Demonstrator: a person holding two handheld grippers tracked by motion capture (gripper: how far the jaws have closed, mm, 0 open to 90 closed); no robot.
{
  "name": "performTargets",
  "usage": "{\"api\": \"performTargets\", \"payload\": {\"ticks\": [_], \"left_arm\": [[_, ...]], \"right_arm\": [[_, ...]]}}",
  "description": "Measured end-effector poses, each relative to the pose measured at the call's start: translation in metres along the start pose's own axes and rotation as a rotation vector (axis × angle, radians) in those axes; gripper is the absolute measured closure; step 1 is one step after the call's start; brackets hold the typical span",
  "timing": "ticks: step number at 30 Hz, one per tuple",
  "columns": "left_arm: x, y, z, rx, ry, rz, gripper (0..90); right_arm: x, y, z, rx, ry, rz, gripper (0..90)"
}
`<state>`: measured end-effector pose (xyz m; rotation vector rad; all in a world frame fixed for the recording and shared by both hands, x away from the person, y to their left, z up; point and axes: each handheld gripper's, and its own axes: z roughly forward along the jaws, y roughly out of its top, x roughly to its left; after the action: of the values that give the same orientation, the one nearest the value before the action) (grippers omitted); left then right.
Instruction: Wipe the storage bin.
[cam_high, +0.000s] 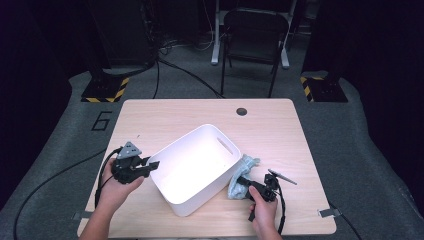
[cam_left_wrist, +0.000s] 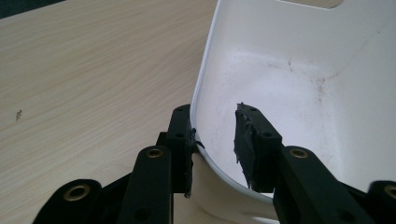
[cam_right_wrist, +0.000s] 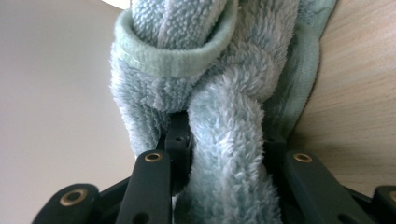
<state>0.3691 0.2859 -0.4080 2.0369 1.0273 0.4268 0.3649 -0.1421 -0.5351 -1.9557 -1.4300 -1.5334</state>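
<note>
Bin: a white rectangular plastic bin with handle slots sits mid-table on the pale wooden table.
Left gripper: its jaws straddle the bin's near-left rim, one pad outside, one inside; whether they pinch the wall cannot be told.
Right gripper: clenched on a fluffy light-blue towel.
Towel: bunched on the table against the bin's right wall.

Crumpled pale-blue towel on table, touching white bin.
</note>
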Motion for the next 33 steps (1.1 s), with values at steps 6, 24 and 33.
{"api": "performTargets", "payload": {"ticks": [6,24,33], "left_arm": [[-0.001,0.0,0.003,-0.001,-0.024,-0.004,66.6],[-0.008,-0.001,0.012,-0.026,-0.027,0.036,73.2],[-0.01,-0.001,0.01,-0.018,-0.019,0.03,78.5]], "right_arm": [[0.0,0.001,-0.001,-0.014,0.004,0.014,65.8],[0.009,0.006,-0.005,-0.039,0.004,-0.018,65.9],[0.015,0.012,-0.008,-0.071,0.054,-0.048,65.9]]}}
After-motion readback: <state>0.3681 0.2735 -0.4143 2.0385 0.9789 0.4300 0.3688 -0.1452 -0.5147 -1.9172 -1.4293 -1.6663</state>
